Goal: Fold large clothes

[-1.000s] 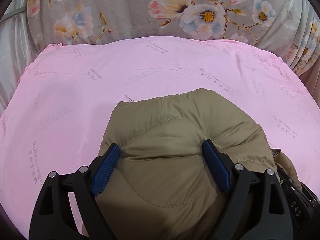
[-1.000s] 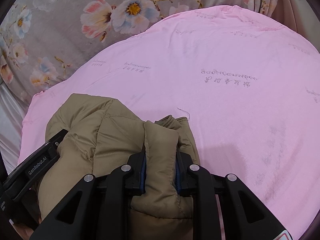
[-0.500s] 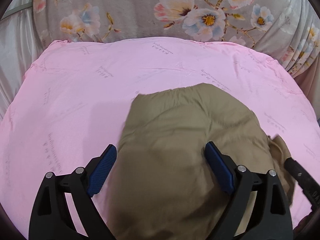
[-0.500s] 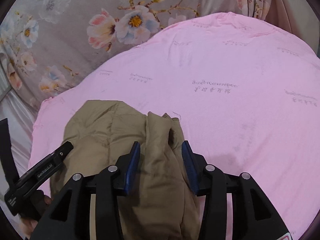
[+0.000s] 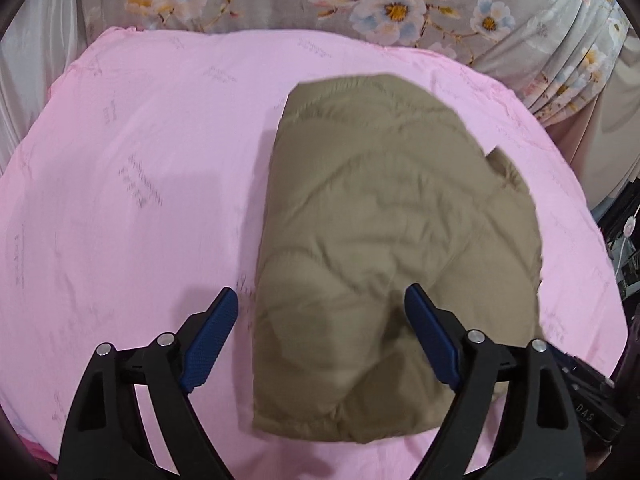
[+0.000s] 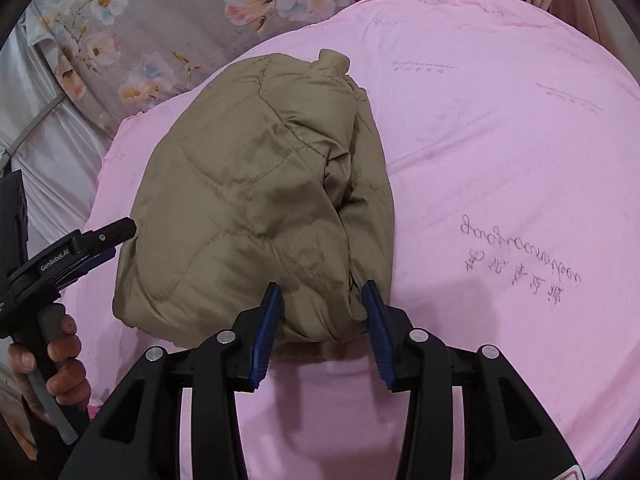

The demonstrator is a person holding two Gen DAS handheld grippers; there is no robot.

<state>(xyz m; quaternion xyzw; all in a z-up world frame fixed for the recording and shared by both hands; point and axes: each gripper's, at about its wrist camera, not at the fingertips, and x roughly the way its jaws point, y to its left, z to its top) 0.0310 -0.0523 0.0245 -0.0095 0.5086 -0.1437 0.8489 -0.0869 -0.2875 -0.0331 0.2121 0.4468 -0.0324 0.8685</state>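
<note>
"GenRobot.AI" legible on left gripper (image 6: pixel 96 252) side; grey script on pink sheet (image 6: pixel 500 152) unreadable. Folded tan jacket (image 6: pixel 260 200) lies on sheet, bed, floral fabric (image 6: pixel 160 20) behind. Left jaws wide, closing, empty. Right gripper (image 6: pixel 322 320) jaws closing, jacket edge between, ungripped

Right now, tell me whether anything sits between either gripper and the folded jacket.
Nothing visible does. The khaki jacket lies alone on the pink sheet, directly ahead of the left gripper and right gripper; both sets of jaws are closing with no grip on it.
</note>
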